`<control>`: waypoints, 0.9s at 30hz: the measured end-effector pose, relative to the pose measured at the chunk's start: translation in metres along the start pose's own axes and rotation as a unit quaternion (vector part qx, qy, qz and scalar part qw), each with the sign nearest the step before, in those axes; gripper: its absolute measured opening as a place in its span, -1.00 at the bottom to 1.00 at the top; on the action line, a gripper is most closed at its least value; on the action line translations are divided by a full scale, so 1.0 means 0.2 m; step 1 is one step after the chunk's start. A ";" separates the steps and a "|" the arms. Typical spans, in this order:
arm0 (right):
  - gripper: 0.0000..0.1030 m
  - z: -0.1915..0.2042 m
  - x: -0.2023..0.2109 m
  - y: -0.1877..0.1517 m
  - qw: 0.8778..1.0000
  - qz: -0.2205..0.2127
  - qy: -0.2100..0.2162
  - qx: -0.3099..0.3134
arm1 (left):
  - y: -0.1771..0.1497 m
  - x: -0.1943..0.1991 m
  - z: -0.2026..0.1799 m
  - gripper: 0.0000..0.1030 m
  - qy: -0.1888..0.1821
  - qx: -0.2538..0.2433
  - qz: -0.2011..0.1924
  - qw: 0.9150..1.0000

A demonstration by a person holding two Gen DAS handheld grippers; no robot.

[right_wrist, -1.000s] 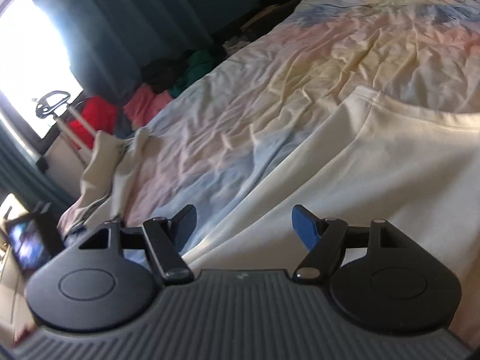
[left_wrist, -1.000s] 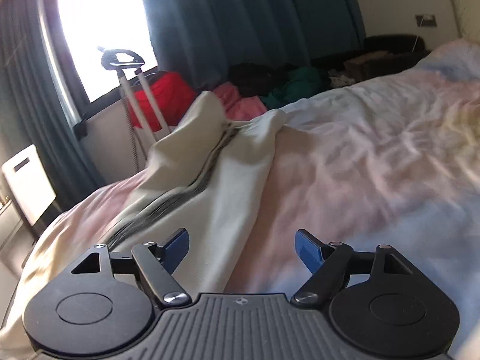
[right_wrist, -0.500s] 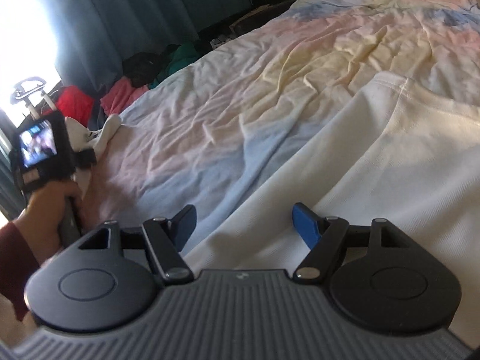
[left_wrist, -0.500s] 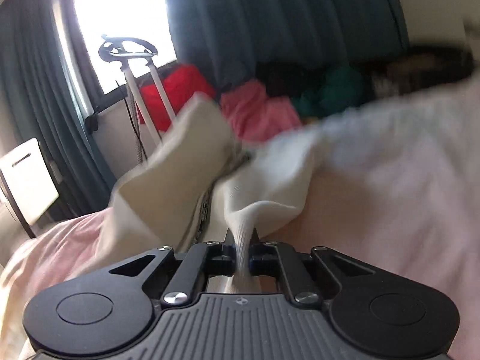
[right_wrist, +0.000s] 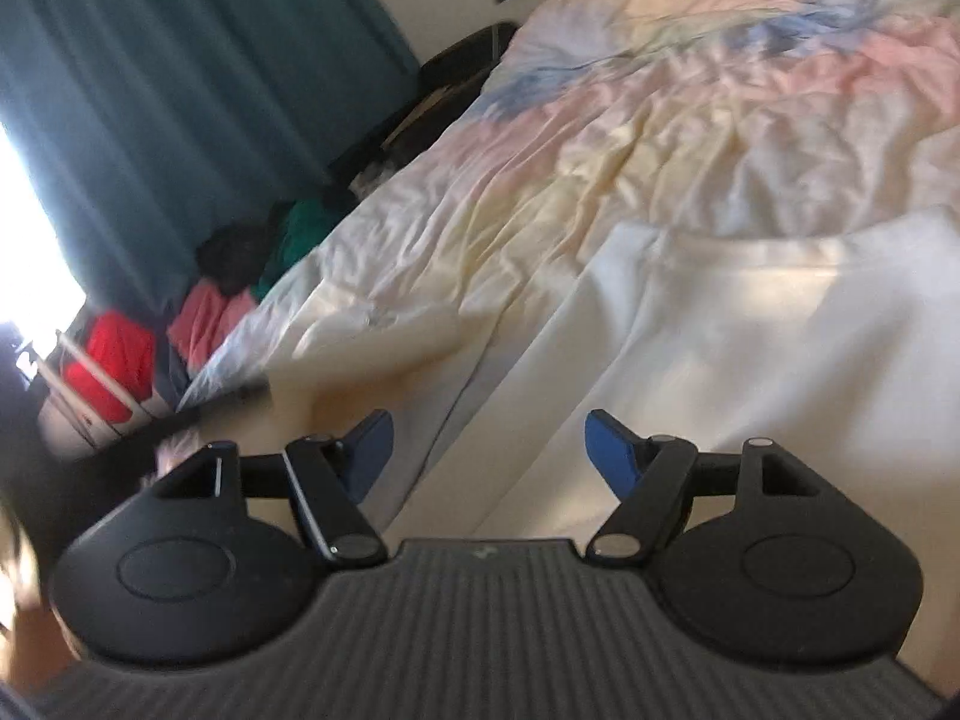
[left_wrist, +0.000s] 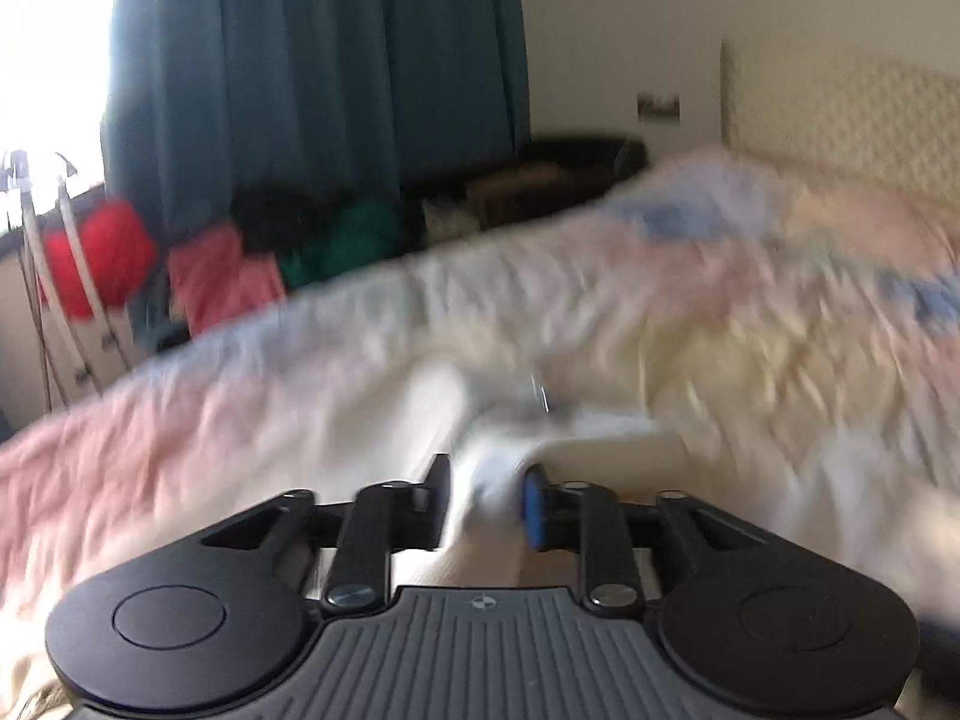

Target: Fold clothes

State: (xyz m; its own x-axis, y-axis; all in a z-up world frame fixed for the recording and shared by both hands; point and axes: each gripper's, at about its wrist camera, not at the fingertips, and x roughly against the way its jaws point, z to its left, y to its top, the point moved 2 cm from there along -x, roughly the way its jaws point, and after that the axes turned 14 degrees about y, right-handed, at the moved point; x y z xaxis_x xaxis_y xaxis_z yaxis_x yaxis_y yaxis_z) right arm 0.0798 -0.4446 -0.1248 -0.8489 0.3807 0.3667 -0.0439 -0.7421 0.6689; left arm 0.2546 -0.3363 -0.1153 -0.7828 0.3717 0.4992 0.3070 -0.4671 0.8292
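My left tool was clamped on a bunched fold of the cream garment, which filled the narrow gap between its fingers at the lower middle of the left view. That view was blurred, so I could not make out how the cloth lay beyond the fingers. My right tool stood wide, nothing between its blue pads, low over the bed. In the right view the garment lay spread across the lower right of the frame, flat on the pastel bedcover, its edge running toward the upper right. Dark teal curtains filled the upper left, and a heap of red, pink, green and black clothes sat at the left, beside the bed.
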 end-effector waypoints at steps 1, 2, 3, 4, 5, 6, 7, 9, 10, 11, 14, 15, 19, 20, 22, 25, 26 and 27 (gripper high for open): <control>0.44 0.00 0.01 0.01 1.000 0.000 0.004 -0.002 | -0.04 0.06 0.04 -0.08 0.008 0.005 0.006 1.000; 0.43 -0.01 0.02 0.01 1.000 0.001 0.009 -0.005 | -0.08 0.13 0.09 -0.02 0.018 0.011 0.011 1.000; 0.43 0.00 0.03 0.01 1.000 0.004 0.014 -0.006 | -0.12 0.21 0.14 0.12 0.028 0.023 0.010 0.999; 0.43 0.01 0.03 0.01 1.000 0.009 0.021 -0.005 | -0.17 0.31 0.20 0.26 0.038 0.036 0.008 0.999; 0.43 0.01 0.04 0.02 0.999 0.014 0.029 -0.005 | -0.22 0.42 0.27 0.30 0.048 0.049 0.007 0.998; 0.43 0.02 0.04 0.02 0.999 0.020 0.036 -0.004 | -0.27 0.52 0.34 0.33 0.059 0.060 0.007 0.996; 0.43 0.03 0.04 0.02 0.999 0.027 0.044 -0.003 | -0.31 0.62 0.41 0.35 0.076 0.071 0.010 0.995; 0.43 0.05 0.04 0.01 0.997 0.044 0.059 -0.003 | -0.40 0.81 0.53 0.39 0.112 0.097 0.019 0.989; 0.43 0.06 0.04 0.01 0.996 0.053 0.066 -0.004 | -0.46 0.91 0.60 0.41 0.126 0.112 0.024 0.985; 0.43 0.07 0.04 0.01 0.995 0.061 0.078 -0.007 | -0.51 1.00 0.66 0.41 0.137 0.127 0.029 0.982; 0.43 0.11 0.04 0.01 0.989 0.086 0.121 -0.019 | -0.66 1.21 0.82 0.42 0.170 0.177 0.044 0.969; 0.43 0.11 0.04 0.01 0.985 0.100 0.136 -0.027 | -0.71 1.28 0.88 0.42 0.180 0.193 0.049 0.963; 0.43 0.14 0.04 -0.02 0.970 0.162 0.168 -0.070 | -0.82 1.42 1.05 0.43 0.200 0.274 0.058 0.939; 0.43 0.15 0.02 -0.03 0.965 0.179 0.172 -0.083 | -0.84 1.43 1.07 0.44 0.202 0.284 0.056 0.936; 0.43 0.19 -0.02 -0.02 0.959 0.205 0.176 -0.090 | -0.88 1.43 1.10 0.49 0.204 0.296 0.052 0.932; 0.43 0.21 -0.17 0.02 0.952 0.223 0.168 -0.122 | -0.92 1.36 1.12 0.49 0.202 0.306 0.055 0.929; 0.43 0.21 -0.22 0.04 0.951 0.226 0.161 -0.137 | -0.93 1.34 1.13 0.49 0.199 0.309 0.058 0.928; 0.43 0.20 -0.30 0.06 0.951 0.223 0.152 -0.151 | -0.94 1.31 1.14 0.49 0.193 0.312 0.057 0.928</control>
State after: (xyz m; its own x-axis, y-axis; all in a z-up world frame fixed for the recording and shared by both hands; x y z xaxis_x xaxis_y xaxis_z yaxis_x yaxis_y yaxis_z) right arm 0.1514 -0.4548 -0.1140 -0.9293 -0.1525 0.3364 0.2466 -0.9342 0.2578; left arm 0.1146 0.0309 -0.0827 -0.8242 -0.0241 0.5658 0.5599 0.1156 0.8205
